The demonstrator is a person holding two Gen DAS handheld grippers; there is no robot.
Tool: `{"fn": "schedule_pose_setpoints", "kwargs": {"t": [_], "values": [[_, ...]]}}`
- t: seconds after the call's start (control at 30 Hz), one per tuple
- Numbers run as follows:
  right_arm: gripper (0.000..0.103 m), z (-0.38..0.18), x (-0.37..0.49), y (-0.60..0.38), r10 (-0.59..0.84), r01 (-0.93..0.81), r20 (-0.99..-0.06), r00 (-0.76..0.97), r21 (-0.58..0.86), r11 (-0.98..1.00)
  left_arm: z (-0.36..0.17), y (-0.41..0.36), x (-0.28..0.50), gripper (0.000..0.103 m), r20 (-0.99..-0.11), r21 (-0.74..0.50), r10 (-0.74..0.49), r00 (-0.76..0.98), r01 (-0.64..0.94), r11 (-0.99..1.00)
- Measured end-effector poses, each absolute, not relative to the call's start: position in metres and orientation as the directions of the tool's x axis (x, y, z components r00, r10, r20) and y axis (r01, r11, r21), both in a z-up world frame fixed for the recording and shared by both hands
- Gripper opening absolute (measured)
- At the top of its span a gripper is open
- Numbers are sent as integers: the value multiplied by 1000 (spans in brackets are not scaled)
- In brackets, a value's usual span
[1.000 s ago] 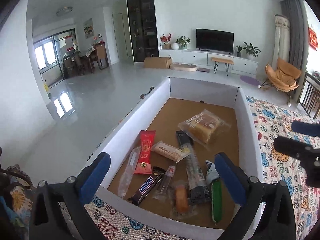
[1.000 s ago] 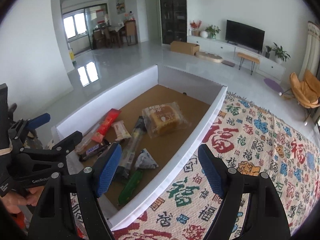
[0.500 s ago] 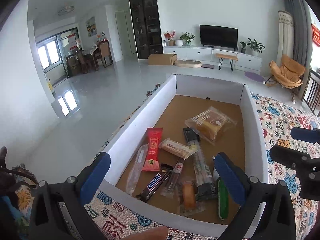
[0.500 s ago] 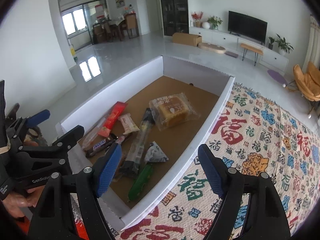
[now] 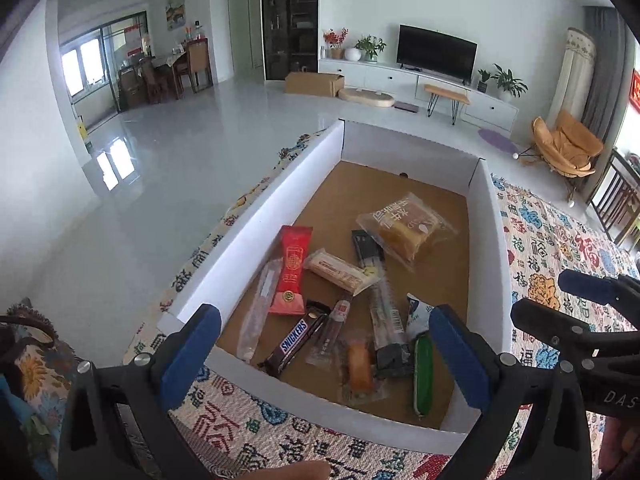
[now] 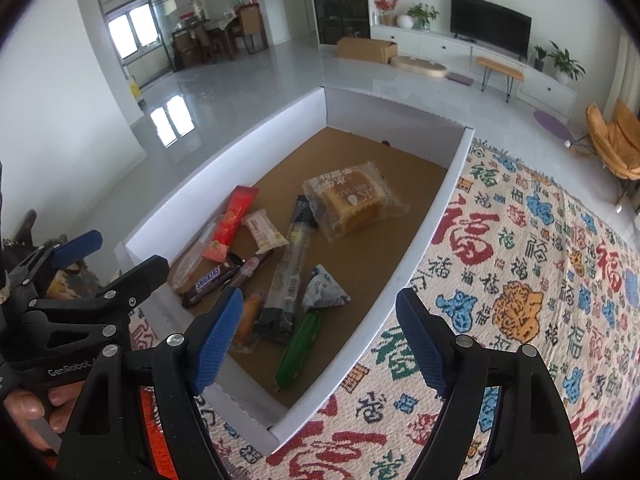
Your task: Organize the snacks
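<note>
Snacks (image 5: 344, 312) lie in the white box (image 5: 256, 236) (both grippers (image 5: 324, 356) (image 6: 320, 340) gape wide, holding nothing).

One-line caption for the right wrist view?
Open right claw hovers over the box of snacks, Snickers among them, on a patterned cloth.

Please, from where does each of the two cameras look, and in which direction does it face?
Left wrist view: sits on the left gripper, facing forward and down into the white box of snacks; its blue-padded fingers stand open, and the right gripper shows at the right edge.
Right wrist view: sits on the right gripper, aimed over the box's right wall at the patterned cloth; fingers open; the left gripper and a hand show at left.
Both share the box, the Snickers bar and the room behind.
</note>
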State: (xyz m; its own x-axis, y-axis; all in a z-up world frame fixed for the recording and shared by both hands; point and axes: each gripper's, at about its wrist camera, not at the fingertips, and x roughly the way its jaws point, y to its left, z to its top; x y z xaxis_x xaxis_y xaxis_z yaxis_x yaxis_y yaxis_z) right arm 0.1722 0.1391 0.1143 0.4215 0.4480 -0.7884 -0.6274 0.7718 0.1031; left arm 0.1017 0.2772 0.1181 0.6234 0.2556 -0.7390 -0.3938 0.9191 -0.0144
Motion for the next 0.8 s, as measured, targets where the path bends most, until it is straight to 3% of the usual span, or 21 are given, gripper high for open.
{"fn": "schedule_pose_setpoints", "kwargs": {"t": [0.47,0.8], "values": [[82,115,169,152,423,-643,-796,433,57,764,119,285,100,103,-725,1,285,627,-414,910],[82,112,169,152,413,-638,-798,439,47,769,113,294,97,103,-732,-59,249,635,-423,904]]}}
